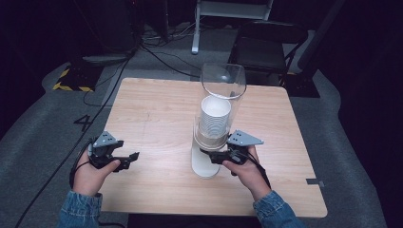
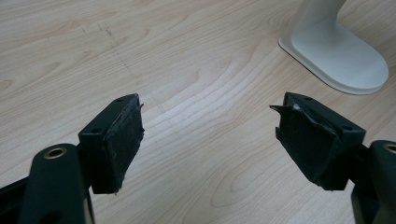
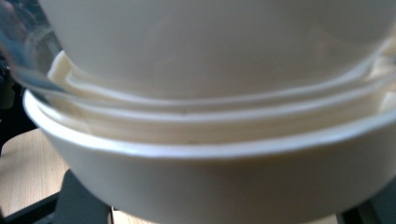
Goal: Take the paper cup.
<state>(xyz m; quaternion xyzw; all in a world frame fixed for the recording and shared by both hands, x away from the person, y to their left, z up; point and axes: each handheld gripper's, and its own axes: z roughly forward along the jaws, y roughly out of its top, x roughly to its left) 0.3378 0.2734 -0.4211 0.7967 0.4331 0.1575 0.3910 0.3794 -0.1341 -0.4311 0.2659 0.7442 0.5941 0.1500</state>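
Right hand-held gripper [image 1: 215, 156] against cup dispenser [image 1: 212, 128]; left hand-held gripper [image 1: 128, 159] apart, spread.

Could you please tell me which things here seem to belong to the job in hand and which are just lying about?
Likely the job: cup dispenser, stack of paper cups, right gripper at its base, left gripper open nearby.

Lying about: black chair, floor cables.

A black folding chair [image 1: 268, 45] stands beyond the wooden table [image 1: 157, 109] (cables [image 1: 157, 54] trail nearby).
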